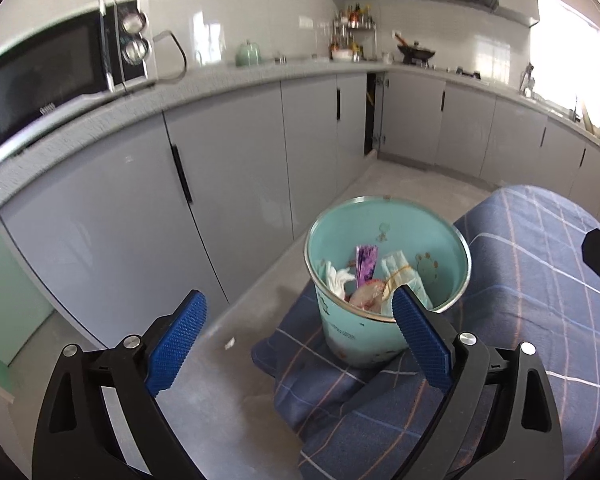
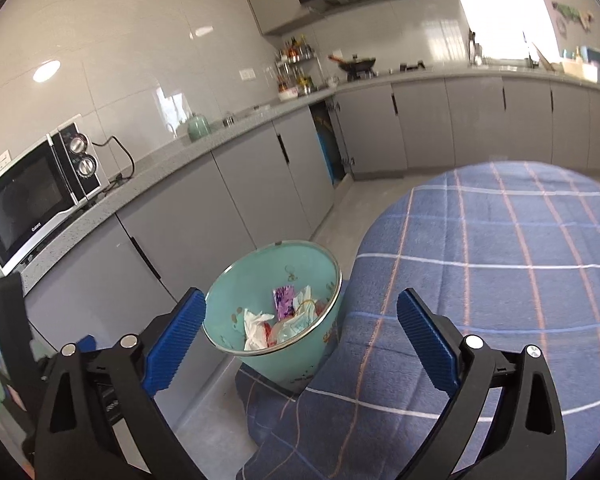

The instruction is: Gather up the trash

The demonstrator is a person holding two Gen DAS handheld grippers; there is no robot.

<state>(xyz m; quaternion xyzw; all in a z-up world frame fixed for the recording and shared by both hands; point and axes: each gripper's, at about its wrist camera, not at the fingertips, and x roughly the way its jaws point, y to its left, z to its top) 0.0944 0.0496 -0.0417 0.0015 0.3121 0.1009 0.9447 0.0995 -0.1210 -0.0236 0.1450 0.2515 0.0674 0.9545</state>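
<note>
Turquoise bin (image 1: 384, 240) with little cartoon prints, white tissue (image 1: 340, 278) and a purple wrapper (image 1: 366, 262) inside; blue plaid cloth (image 2: 500, 260), pale lines crossing; grey cabinets (image 1: 228, 168); blue ridged pads (image 1: 178, 338).

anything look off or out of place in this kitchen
Two things. A corner cabinet door stands ajar, showing a dark gap while its neighbours are shut. A small white scrap lies on the floor beside the teal trash bin, outside it. Nothing looks spilled or broken.

One bin (image 1: 364, 332) – one microwave (image 1: 60, 76) – two tools.
</note>
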